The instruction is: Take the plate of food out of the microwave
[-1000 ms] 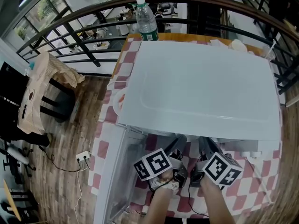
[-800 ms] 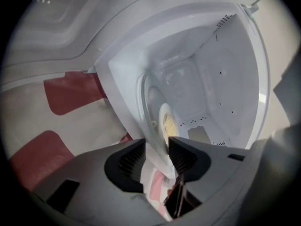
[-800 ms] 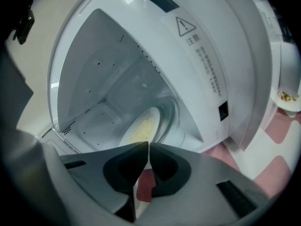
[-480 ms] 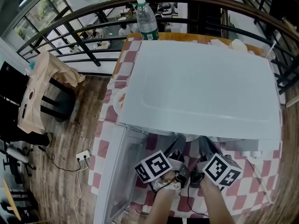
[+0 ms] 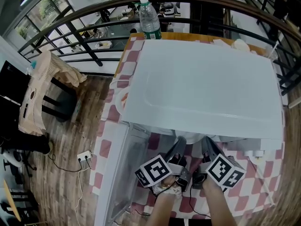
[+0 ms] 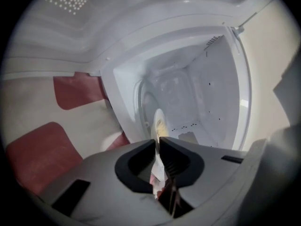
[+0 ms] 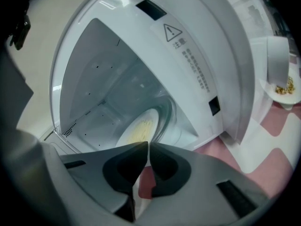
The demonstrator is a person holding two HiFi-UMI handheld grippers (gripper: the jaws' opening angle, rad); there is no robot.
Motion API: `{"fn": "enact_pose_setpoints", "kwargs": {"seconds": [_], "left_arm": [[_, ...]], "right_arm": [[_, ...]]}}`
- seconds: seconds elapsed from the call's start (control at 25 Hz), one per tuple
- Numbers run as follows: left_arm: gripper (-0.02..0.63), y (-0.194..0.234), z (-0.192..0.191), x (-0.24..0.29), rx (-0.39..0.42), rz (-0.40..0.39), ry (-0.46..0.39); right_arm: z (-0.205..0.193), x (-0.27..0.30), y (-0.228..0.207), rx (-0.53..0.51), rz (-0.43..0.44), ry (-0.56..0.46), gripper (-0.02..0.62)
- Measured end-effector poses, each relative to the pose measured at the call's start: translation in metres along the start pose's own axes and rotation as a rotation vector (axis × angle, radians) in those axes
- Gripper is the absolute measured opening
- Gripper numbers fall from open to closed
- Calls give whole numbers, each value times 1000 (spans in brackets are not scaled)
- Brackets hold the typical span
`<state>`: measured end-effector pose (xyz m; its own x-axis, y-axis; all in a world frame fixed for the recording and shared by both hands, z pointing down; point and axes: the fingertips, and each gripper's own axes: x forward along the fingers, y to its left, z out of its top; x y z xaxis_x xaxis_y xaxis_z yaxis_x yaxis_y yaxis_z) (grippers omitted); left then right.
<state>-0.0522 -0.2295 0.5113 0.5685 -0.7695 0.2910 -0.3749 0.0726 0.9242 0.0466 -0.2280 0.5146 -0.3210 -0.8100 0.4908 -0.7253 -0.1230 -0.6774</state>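
The white microwave (image 5: pixel 202 84) stands on a red-and-white checked table, its door (image 5: pixel 120 173) swung open at the front left. Inside, on the turntable, sits a white plate (image 7: pixel 138 128) of yellow food, also seen edge-on in the left gripper view (image 6: pixel 160 121). Both grippers reach into the opening side by side. My left gripper (image 6: pixel 157 140) is closing, with the plate's near rim pinched between its pads. The right gripper (image 7: pixel 148 145) is shut on the same rim a little to the right. From the head view both sets of fingertips are hidden under the microwave's top.
A water bottle (image 5: pixel 149 20) stands behind the microwave. A second plate (image 5: pixel 120 100) peeks out at its left side. On the table to the right are a small dish of food (image 7: pixel 284 88) and a white cup (image 7: pixel 277 55). A railing and a chair (image 5: pixel 44 88) lie beyond.
Both grippers have edged a little further under the microwave's front edge. The right gripper is otherwise unchanged.
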Motion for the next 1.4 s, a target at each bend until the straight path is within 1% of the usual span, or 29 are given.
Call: {"fn": "enact_pose_setpoints", "kwargs": {"seconds": [0.04,0.12,0.2,0.24,0.28,0.48,0.6,0.68,0.76,0.88,0.96,1.12,1.16,1.2,1.28,1.4], "left_arm": [[49,1,0,-2,-6,0,-5],[49,2,-1,-6,-17,-2,-12],[49,3,-2,-10,-27,-6,-15],[49,3,-3,-12,-31,-7,-15],[49,4,-4,-14,-32,-8,-16],[49,10,-5,-26,-30,-10,-15],[46,17,-5,-32,-22,2,-16],[40,20,-4,-35,-19,11,-18],[38,22,-5,-35,-19,16,-18],[37,22,-5,-35,-22,14,-17],[37,20,-4,-34,-19,12,-14],[35,18,-5,-33,-9,16,-3],[37,19,-5,-32,-7,18,-1],[37,19,-6,-32,-5,19,0],[35,20,-6,-32,-4,19,1],[37,20,-8,-32,13,23,9]], "right_arm": [[0,-1,0,19,4,-4,38],[1,-2,-1,66,22,-16,38],[2,-4,-1,89,39,-22,41],[1,-5,-2,89,45,-22,46],[1,-5,-1,88,51,-20,69],[2,-7,1,89,77,-28,74],[6,-7,4,94,98,-35,77],[5,-5,6,94,109,-30,110],[4,-2,5,94,104,-26,112],[1,0,-2,106,79,-24,112],[-1,1,-4,119,77,-13,112],[-6,7,0,204,133,8,107],[-5,8,1,216,146,1,72],[-4,8,2,220,156,-5,51],[-3,7,2,229,167,-9,32],[-5,4,0,261,168,-17,25]]}}
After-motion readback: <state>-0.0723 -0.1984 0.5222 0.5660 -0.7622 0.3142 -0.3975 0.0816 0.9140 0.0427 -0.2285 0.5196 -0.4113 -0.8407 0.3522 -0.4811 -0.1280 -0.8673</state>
